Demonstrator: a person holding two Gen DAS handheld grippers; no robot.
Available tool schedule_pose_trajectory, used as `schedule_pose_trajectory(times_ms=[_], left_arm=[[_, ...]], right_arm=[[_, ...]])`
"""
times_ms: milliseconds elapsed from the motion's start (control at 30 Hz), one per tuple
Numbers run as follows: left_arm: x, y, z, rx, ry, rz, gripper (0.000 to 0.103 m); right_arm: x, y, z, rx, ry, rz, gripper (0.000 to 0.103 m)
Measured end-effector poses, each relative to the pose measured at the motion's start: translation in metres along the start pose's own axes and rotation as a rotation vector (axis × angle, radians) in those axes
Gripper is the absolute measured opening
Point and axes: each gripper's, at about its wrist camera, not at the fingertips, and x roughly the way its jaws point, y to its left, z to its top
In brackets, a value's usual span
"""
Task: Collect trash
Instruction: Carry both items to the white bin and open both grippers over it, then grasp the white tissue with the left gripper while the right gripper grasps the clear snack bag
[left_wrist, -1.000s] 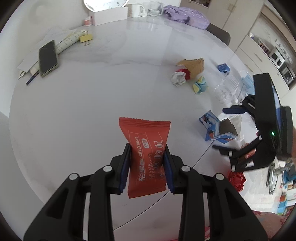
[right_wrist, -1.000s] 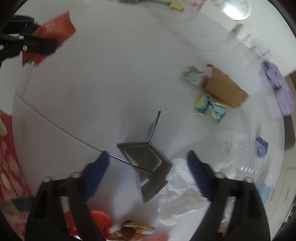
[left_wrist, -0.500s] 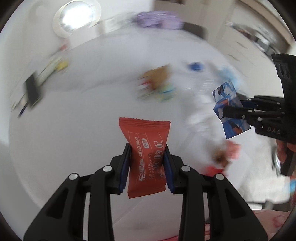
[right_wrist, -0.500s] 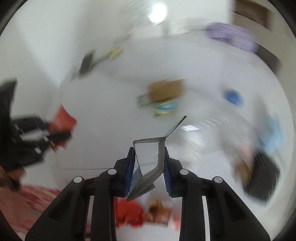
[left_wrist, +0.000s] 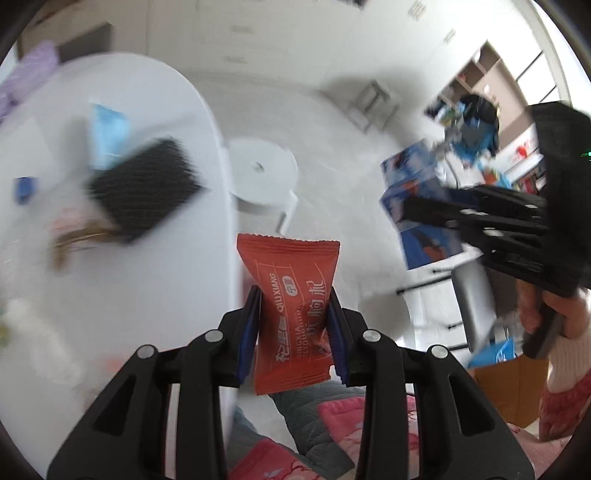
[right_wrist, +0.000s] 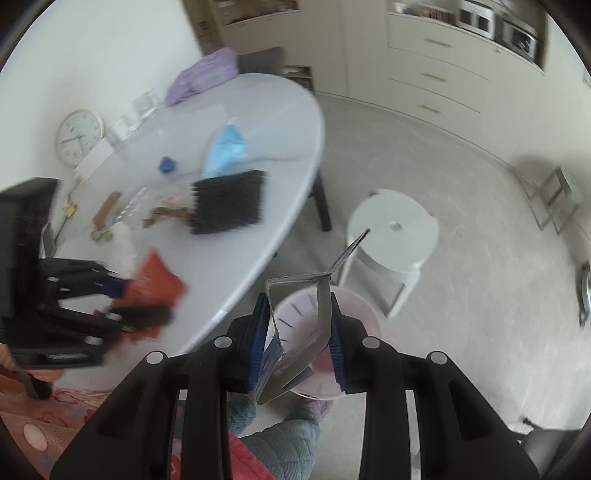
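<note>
White desk (right_wrist: 258, 177) with leftover clutter sits left, white stool (right_wrist: 391, 229) on the floor. Right tool (right_wrist: 299, 343) clamps a flattened blue carton (right_wrist: 295, 325) above a pale bin (right_wrist: 354, 314); left tool (left_wrist: 293, 325) grips a red snack wrapper (left_wrist: 291, 295) just off the desk edge

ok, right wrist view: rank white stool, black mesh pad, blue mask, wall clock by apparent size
1. white stool
2. black mesh pad
3. blue mask and wall clock: they look about alike, so no ranking.
The clock sits farthest from the camera, so true sizes stay unsure.

Flattened carton (right_wrist: 295, 332) in right hand-held gripper (right_wrist: 298, 341) above pale bin (right_wrist: 354, 314).
</note>
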Motion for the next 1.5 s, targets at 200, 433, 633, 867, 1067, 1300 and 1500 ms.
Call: schedule_pose_trajectory(times_ms=[200,433,633,867,1067,1300,1500], left_arm=[[0.070,-0.028,0.019,-0.026,0.134,0.040,0.061],[0.032,-0.024,0.022,-0.154,0.015,0.156,0.088],[-0.034,0.000,0.003,-0.323,-0.121,0.305,0.095],[-0.135,0.044,-0.046,-0.527,-0.281,0.484,0.095],[-0.184,0.074,-0.097,-0.680,-0.340,0.597,0.095],[-0.185,0.089,-0.125,-0.766,-0.335,0.623,0.095],[-0.175,0.088,-0.122,-0.738,-0.321,0.610,0.095]], right_arm=[[0.018,-0.054,-0.016,0.015,0.046,0.055,0.032],[0.056,-0.056,-0.020,-0.056,0.116,0.164,0.040],[0.079,-0.043,-0.020,-0.143,0.183,0.114,0.097],[0.031,-0.055,0.021,-0.066,0.025,0.034,0.101],[0.013,-0.048,0.055,-0.060,-0.054,0.053,0.101],[0.030,-0.017,0.065,-0.134,-0.011,0.101,0.101],[0.036,0.005,0.069,-0.185,0.006,0.119,0.101]])
